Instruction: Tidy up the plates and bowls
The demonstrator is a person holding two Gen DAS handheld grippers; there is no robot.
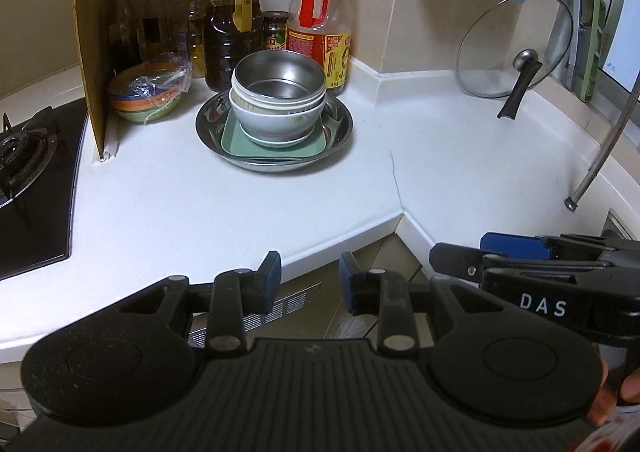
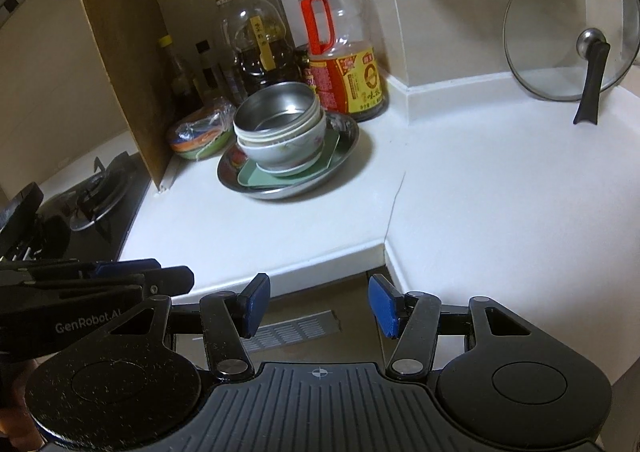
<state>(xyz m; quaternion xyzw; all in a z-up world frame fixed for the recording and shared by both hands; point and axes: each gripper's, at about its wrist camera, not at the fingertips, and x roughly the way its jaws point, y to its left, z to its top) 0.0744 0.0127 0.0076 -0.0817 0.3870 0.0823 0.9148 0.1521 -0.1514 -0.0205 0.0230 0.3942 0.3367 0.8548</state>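
Left gripper sitting at bottom centre of left wrist frame, fingers parted by narrow gap, gripping nothing, hanging over counter edge. Right gripper sitting at bottom centre of right wrist frame, fingers spread wider, empty.

Stack of dishes sitting at upper centre: steel bowl nesting in white bowls, resting on green square plate, all lying in steel dish on white counter.

Oil bottles standing behind stack; glass lid leaning against wall at upper right.
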